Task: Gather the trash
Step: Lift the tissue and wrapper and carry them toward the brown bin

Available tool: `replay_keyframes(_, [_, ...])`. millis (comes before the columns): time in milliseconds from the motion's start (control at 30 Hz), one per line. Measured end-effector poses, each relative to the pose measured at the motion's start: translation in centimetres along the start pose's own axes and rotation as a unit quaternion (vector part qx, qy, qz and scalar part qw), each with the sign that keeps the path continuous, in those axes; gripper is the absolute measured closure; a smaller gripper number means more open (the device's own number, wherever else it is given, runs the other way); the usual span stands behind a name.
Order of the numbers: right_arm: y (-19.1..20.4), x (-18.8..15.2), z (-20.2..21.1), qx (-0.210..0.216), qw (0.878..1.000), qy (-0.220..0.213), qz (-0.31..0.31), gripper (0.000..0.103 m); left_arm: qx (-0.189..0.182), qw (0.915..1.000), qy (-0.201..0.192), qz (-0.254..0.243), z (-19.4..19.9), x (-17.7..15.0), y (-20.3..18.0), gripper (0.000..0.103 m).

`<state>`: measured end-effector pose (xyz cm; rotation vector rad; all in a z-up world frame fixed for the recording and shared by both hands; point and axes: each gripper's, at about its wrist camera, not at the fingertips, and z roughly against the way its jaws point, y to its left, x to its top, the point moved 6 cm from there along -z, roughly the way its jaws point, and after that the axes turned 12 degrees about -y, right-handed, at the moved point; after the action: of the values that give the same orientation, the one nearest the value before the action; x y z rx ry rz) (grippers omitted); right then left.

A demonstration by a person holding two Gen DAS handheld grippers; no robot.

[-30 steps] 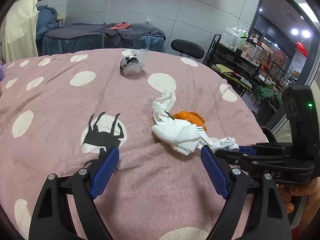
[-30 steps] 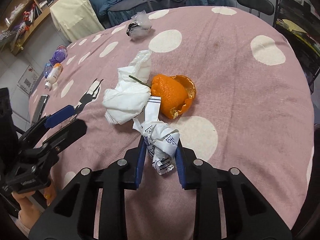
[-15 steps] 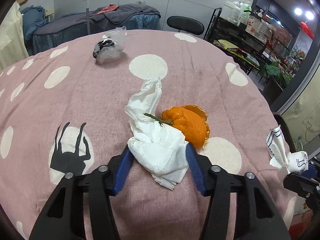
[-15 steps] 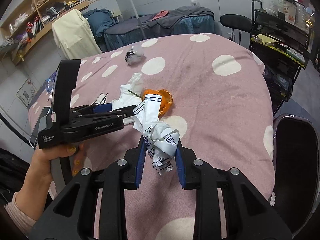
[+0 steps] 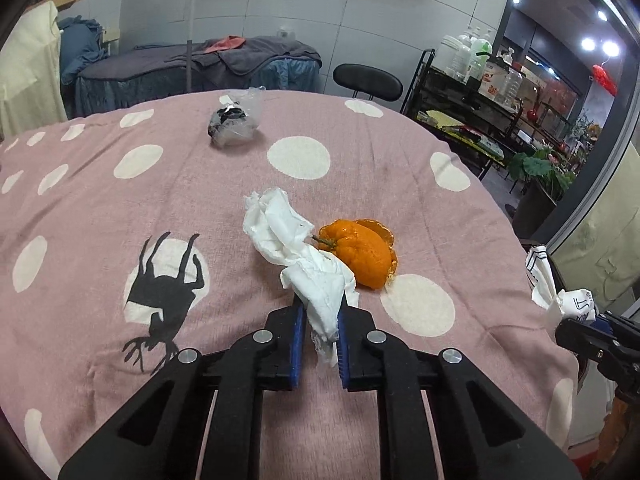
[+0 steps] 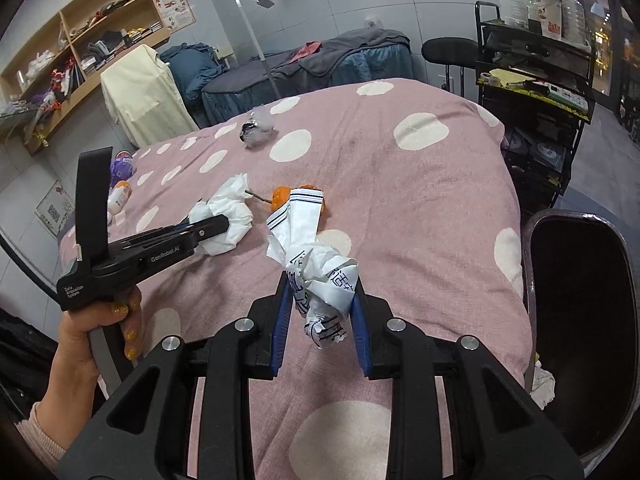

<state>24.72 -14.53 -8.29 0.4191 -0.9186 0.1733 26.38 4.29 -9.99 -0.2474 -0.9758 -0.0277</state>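
My left gripper (image 5: 319, 312) is shut on a crumpled white tissue (image 5: 296, 248) that trails over the pink dotted tablecloth (image 5: 160, 208); it also shows in the right wrist view (image 6: 224, 220). An orange peel (image 5: 362, 250) lies right of the tissue, touching it. My right gripper (image 6: 320, 296) is shut on a crumpled printed white wrapper (image 6: 316, 264), held above the cloth near the table's right edge; the wrapper also shows in the left wrist view (image 5: 556, 292). A crumpled clear and black plastic wrapper (image 5: 234, 124) lies at the far side.
A dark bin (image 6: 580, 320) with a pale scrap beside it stands off the table's right edge. A black chair (image 5: 368, 78) and a wire rack (image 5: 480, 104) stand beyond the table. Small bottles (image 6: 120, 184) lie at the table's left edge.
My left gripper moved forward over the tissue and closed on it. My right gripper lifted the printed wrapper off the cloth and drew back toward the table's right edge.
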Motion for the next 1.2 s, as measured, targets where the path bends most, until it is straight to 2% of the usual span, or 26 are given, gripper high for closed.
replay_keyframes(300, [-0.5, -0.7, 2.2, -0.006, 1.000, -0.027, 0.012, 0.075, 0.010, 0.9976, -0.068, -0.005, 4.9, 0.4, -1.4, 0.090])
replay_keyframes(567, [-1.7, -1.4, 3.6, -0.019, 0.999, -0.038, -0.001, 0.075, -0.003, 0.9949, -0.101, -0.004, 7.7, 0.3, -3.5, 0.090])
replay_keyframes(767, [-3.3, -1.6, 5.0, -0.036, 0.998, -0.048, -0.012, 0.075, -0.023, 0.9922, -0.121, -0.018, 8.9, 0.2, -6.2, 0.090])
replay_keyframes(1200, [-9.5, -1.9, 8.8, -0.097, 0.990, -0.084, -0.059, 0.075, -0.090, 0.9870, -0.127, -0.042, 8.6, 0.0, -13.1, 0.090])
